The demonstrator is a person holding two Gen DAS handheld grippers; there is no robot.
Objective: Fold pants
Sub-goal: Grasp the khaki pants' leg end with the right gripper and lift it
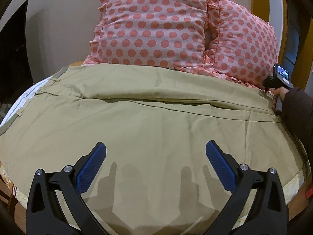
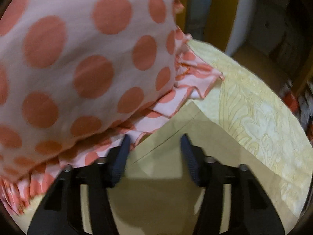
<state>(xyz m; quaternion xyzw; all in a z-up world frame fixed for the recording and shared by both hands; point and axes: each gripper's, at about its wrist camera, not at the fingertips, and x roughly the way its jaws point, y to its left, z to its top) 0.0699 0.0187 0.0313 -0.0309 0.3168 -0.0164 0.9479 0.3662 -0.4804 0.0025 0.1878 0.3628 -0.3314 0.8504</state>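
Khaki pants (image 1: 148, 121) lie spread sideways across the bed, waistband at the left, leg hems at the right. My left gripper (image 1: 156, 150) is open and empty, hovering just above the near leg's middle. My right gripper (image 2: 154, 143) is open over the hem corner of the pants (image 2: 176, 143), close to the pillow frill. It also shows in the left wrist view (image 1: 276, 96), held by a hand at the far right hem.
Two pink pillows with coral dots (image 1: 156, 27) stand right behind the pants; one fills the left of the right wrist view (image 2: 74, 62). A yellow patterned bedsheet (image 2: 260, 117) runs to the bed's right edge. A dark screen (image 1: 13, 54) stands at the left.
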